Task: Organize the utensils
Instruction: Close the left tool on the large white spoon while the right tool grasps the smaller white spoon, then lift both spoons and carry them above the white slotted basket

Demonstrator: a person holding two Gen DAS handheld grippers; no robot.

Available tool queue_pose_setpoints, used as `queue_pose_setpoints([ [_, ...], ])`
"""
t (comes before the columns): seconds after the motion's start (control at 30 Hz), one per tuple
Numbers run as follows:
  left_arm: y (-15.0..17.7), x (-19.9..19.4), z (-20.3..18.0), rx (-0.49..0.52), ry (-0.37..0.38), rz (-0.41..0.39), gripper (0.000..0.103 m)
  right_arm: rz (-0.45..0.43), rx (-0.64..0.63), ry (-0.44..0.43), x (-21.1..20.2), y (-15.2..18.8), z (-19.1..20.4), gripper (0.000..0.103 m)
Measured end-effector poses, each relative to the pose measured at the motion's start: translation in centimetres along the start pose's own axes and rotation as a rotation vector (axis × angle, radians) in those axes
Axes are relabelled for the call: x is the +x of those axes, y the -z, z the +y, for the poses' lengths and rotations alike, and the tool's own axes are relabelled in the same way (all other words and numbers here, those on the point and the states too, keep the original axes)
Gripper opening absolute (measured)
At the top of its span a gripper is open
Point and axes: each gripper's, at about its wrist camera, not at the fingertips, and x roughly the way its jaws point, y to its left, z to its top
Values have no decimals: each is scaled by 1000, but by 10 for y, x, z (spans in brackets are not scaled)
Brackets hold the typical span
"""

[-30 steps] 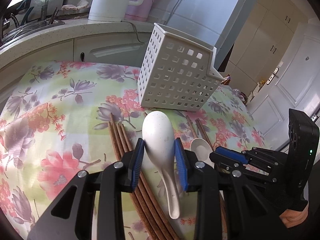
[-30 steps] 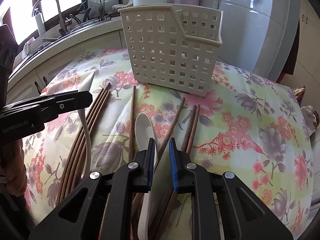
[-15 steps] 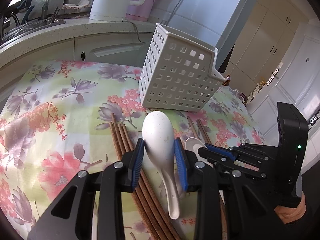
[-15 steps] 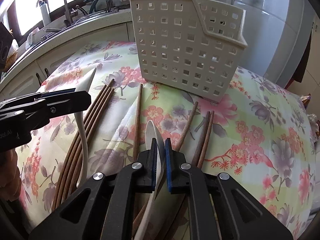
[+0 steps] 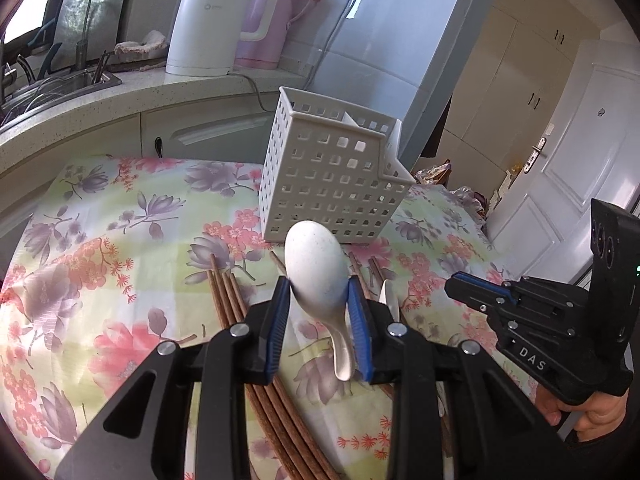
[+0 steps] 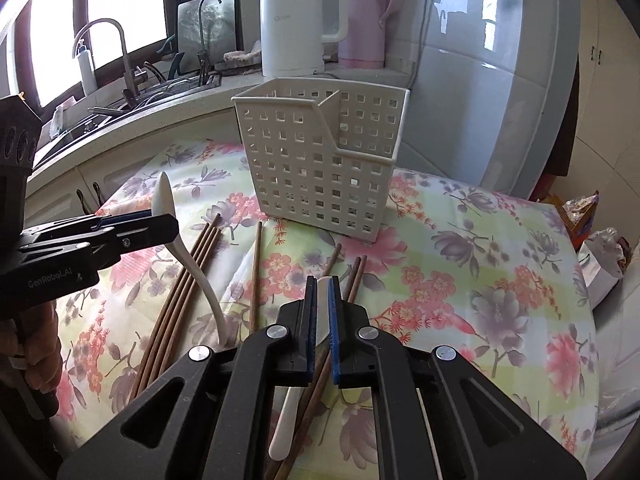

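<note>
Right tongs point(image 6: 321, 284) newly clamped on small spoon point(image 6: 285, 420), lifted off cloth point(image 6: 460, 280).

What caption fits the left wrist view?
Left gripper clamps a white speckled ceramic spoon above brown wooden chopsticks on a floral tablecloth, facing a white perforated plastic basket.

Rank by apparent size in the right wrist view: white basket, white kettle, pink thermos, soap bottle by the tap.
1. white basket
2. white kettle
3. pink thermos
4. soap bottle
The basket is nearest the camera, so its lead is partly perspective.
</note>
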Motion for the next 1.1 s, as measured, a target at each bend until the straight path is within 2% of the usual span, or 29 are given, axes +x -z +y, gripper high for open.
queue_pose_setpoints([
  [0.03, 0, 0, -1, 1, -1, 1, 28, 22, 8, 1, 4, 2, -1, 12],
  [0.07, 0, 0, -1, 2, -1, 1, 28, 41, 17, 2, 9, 4, -2, 22],
  [0.1, 1, 0, -2, 3, -1, 2, 28, 49, 22, -8, 12, 6, -1, 39],
  [0.17, 1, 0, -3, 6, -1, 3, 28, 58, 25, -23, 17, 10, 2, 54],
  [0.3, 1, 1, -1, 3, 2, 5, 28, 86, 36, -37, 37, 9, 9, 54],
  [0.57, -1, 4, 7, -6, -1, 9, 27, 129, 159, -70, 69, 5, -9, 49],
  [0.7, -1, 5, 9, -7, 1, 11, 27, 143, 166, -74, 78, 5, -11, 37],
  [0.77, -1, 6, 9, -4, 2, 12, 27, 141, 161, -73, 78, 5, -10, 33],
  [0.9, -1, 6, 9, 0, 3, 15, 27, 118, 156, -72, 72, 3, -9, 33],
  [1.1, -4, 2, 3, 20, -5, 7, 24, 35, 150, -58, 37, -4, -12, 33],
])
